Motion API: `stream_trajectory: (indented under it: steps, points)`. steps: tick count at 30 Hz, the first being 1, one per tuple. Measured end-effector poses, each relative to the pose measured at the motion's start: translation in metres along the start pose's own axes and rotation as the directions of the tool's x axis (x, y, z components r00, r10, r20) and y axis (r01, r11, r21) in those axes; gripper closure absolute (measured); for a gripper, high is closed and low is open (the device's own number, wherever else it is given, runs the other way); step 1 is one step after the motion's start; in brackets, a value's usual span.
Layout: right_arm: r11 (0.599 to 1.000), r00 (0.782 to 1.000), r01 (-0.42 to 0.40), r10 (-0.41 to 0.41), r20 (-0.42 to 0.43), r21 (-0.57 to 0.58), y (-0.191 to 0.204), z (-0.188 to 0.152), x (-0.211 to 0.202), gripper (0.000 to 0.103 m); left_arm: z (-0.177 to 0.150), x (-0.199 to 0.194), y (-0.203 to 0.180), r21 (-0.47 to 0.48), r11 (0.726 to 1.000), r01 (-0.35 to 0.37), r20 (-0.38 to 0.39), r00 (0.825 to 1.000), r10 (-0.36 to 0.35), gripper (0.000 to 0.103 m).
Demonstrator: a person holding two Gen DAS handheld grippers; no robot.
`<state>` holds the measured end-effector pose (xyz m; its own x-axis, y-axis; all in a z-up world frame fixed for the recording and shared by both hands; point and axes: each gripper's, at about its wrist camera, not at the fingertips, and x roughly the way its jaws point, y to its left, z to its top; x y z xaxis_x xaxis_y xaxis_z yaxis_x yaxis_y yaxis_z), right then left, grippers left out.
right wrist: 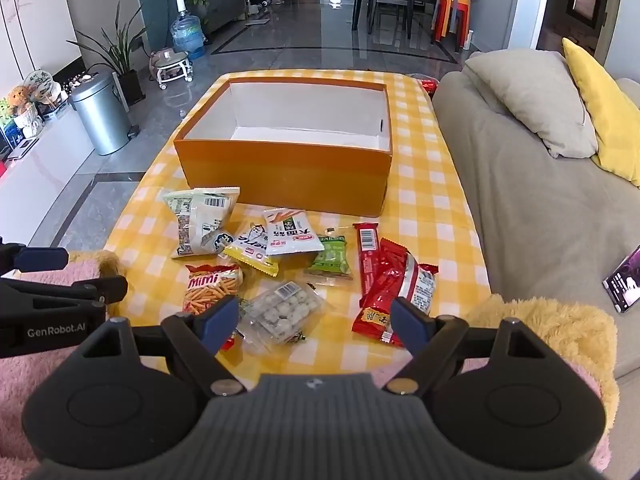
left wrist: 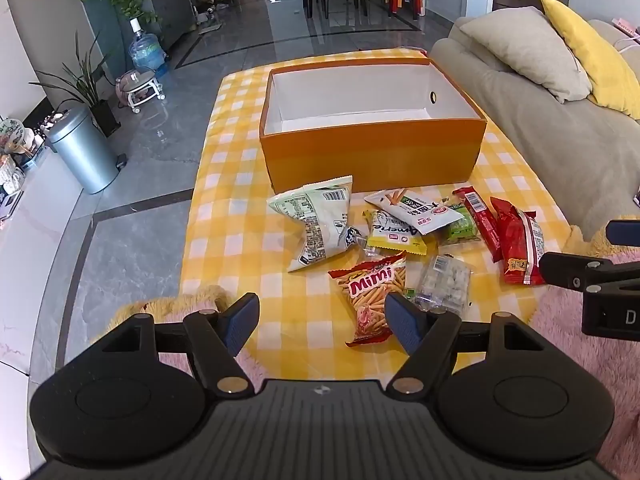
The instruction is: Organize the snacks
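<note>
- Nearest the left-wrist lens, the left gripper [left wrist: 322,322] hangs tilted down over the near edge of the checked cloth [left wrist: 240,240], jaws released and holding nothing.
- Its right finger [left wrist: 404,320] overlaps the Mimi bag [left wrist: 372,296] in view; whether it touches is unclear.
- Right gripper [right wrist: 312,320] has the same downward tilt, jaws released and empty, with the clear pack [right wrist: 280,308] lying between its fingers, lower down on the cloth.
- Red packets [right wrist: 396,284] lie at 1 o'clock from the right gripper, the green pack [right wrist: 330,258] at 12.
- White bag [left wrist: 316,220] sits at 12 o'clock from the left gripper.
- Orange box [left wrist: 372,152], open and white inside, stands beyond all the snacks at 12.
- Sofa [right wrist: 540,200] runs along 3 o'clock, a phone [right wrist: 624,280] on it; a bin [left wrist: 84,152] stands at 10.
- Pink fleece [right wrist: 48,380] lies under both grippers.
</note>
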<state>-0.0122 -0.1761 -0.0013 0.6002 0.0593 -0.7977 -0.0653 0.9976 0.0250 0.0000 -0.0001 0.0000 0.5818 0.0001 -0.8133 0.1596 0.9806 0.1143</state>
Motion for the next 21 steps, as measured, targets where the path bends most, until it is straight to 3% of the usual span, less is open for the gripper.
stream_trajectory:
  steps: [21]
  points:
    - [1.000,1.000,0.005,-0.005,-0.001,-0.004,0.0007,0.0001,0.0008,0.020,-0.0008,0.0002,0.0034,-0.018,1.000,0.016,-0.007,1.000,-0.016,0.021]
